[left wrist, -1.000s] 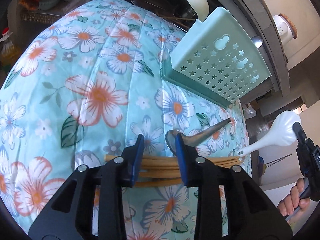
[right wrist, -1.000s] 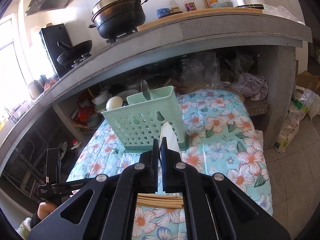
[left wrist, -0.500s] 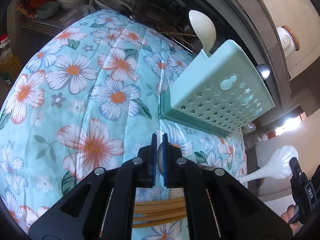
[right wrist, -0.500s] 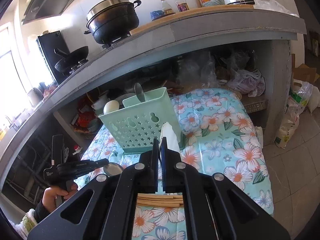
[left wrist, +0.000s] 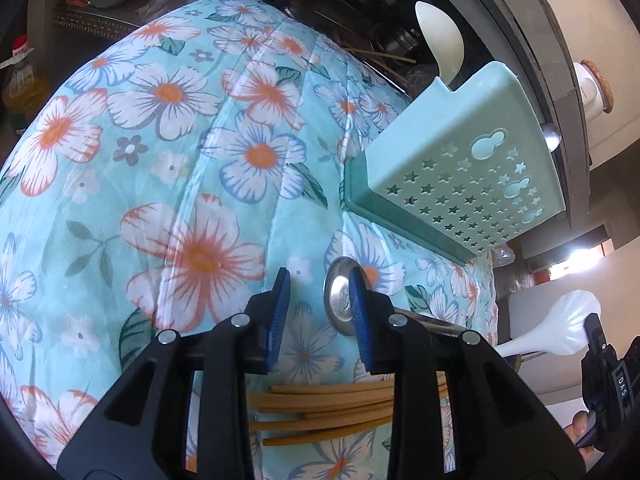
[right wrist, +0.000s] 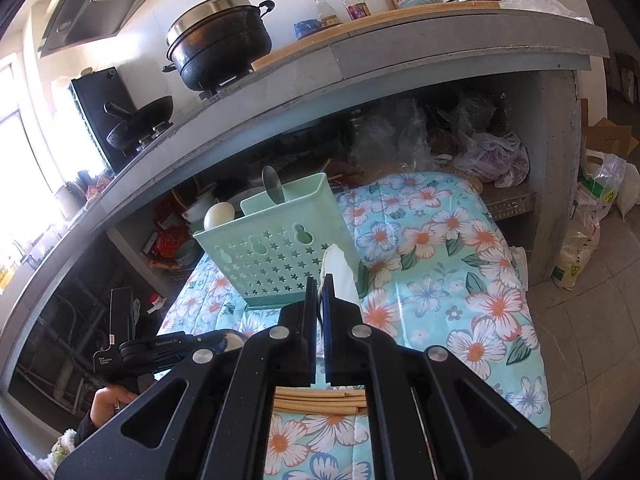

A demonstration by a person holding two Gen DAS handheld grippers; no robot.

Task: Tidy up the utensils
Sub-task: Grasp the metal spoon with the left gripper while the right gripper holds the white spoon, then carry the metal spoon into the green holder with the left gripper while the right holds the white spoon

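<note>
Your right gripper is clamped tight on the white ladle-shaped spoon, whose shell-form bowl stands just in front of the perforated face of the green utensil caddy. Your left gripper is spread wide, with nothing held between the pads; the metal spoon lies on the floral cloth against the inner face of one blue pad, in front of the caddy's base. The bamboo chopsticks lie loose on the cloth, farther from the caddy than the metal spoon. The caddy already carries a white spoon and a metal utensil, both projecting above its rim. Risk one: the white ladle-shaped spoon is gripped at a narrow section, so it may pivot or slip if its bowl strikes the caddy's front wall; raise it above the rim before advancing. Risk two: the caddy appears light and stands on soft, wrinkled cloth, so a sideways push at the rim is likely to tip or slide it toward the clutter under the counter. Risk three: closing the left gripper on the metal spoon's curved bowl may squirt it out; it touches only one pad now. Clearance: the counter slab overhangs behind the caddy and limits height there. To the side of the caddy away from the left gripper the cloth is open up to the table edge. Keep both grippers apart in front of the caddy, where the two paths converge.
</note>
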